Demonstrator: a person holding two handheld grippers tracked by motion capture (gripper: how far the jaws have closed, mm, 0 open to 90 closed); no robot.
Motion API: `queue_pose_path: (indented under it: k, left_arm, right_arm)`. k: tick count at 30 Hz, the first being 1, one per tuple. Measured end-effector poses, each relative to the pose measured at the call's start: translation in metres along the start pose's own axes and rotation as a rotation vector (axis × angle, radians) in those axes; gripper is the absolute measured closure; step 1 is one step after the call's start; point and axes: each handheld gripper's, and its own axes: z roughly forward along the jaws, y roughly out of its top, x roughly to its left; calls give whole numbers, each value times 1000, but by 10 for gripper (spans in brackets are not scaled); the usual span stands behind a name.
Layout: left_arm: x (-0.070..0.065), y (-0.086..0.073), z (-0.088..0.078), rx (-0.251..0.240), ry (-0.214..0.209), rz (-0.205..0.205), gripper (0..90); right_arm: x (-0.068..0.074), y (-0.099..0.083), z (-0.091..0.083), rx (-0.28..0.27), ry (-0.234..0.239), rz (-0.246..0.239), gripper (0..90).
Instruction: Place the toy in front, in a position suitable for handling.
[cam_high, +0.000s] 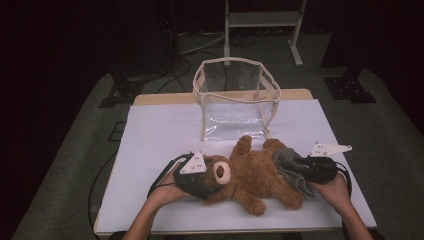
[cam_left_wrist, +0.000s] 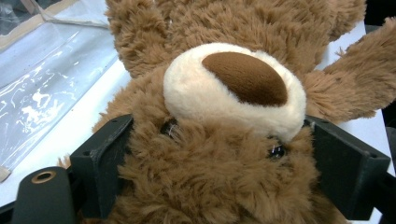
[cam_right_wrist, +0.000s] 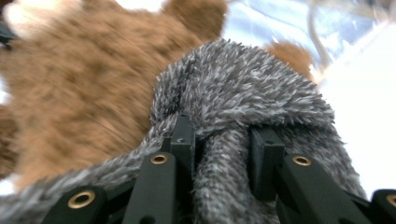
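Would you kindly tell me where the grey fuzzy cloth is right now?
In the high view the grey fuzzy cloth lies right of centre, draped over the teddy bear at its leg end, pinched by the right tool.

- High view sits above the near edge of the counter (cam_high: 150, 125), looking forward and down, far enough to take in the whole top.
- Left gripper view is right up against the teddy bear (cam_left_wrist: 233, 84), facing its snout.
- Right gripper view is super close on the grey cloth (cam_right_wrist: 243, 88).
- All three share the bear.
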Motion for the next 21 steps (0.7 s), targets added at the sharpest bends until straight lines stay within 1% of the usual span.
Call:
queue_pose_path:
  k: [1,3,4,5,6,7,8,9,10,11,12,13,14,15,16,17,18,19,20,21]
  left_arm:
    - [0,0,0,1,-1,0,141]
    - [1,-1,0,-1,-2,-2,141]
    - [1,-1,0,-7,-5,-4,141]
    - [1,-1,0,-7,-5,-4,141]
    - [1,-2,0,-12,-4,-7,141]
    - [1,-2,0,-12,-4,-7,141]
    - [0,-3,0,-15,-3,-5,141]
    - [0,-3,0,-15,-3,-5,141]
    - [-1,-3,-1,-14,2,-1,141]
    - [-1,-3,-1,-14,2,-1,141]
    - [-1,-5,0,-22,4,-7,141]
    - [-1,-5,0,-22,4,-7,141]
    - [-1,-5,0,-27,6,-14,141]
    - [-1,-5,0,-27,6,-14,141]
    - [-1,-5,0,-29,8,-17,141]
    - [-1,-5,0,-29,8,-17,141]
    - [-1,-5,0,-28,6,-16,140]
    - [-1,-5,0,-28,6,-16,140]
    - [-1,-4,1,-28,7,-13,140]
    - [-1,-4,1,-27,9,-11,135]
  right_arm:
    - [-1,0,-2,-7,4,11,670]
    - [1,2,-4,-15,3,9,670]
    - [5,10,-8,-44,10,-13,670]
    - [5,10,-8,-44,10,-13,670]
    - [9,22,-5,-46,17,-43,668]
    - [9,22,-5,-46,17,-43,668]
    - [12,32,1,-41,22,-69,667]
    - [12,32,1,-41,22,-69,667]
    - [11,41,8,-35,16,-86,667]
    - [11,41,8,-35,16,-86,667]
    - [6,43,15,-23,17,-80,667]
    - [6,43,15,-23,17,-80,667]
    - [-5,40,20,4,1,-59,668]
    - [-5,40,20,4,1,-59,668]
    - [-16,37,22,26,-9,-13,667]
    - [-16,37,22,26,-9,-13,667]
    - [-22,39,21,35,-10,24,668]
    - [-22,39,21,35,-10,24,668]
    - [-17,49,20,18,11,15,669]
    - [-12,57,21,13,29,-2,669]
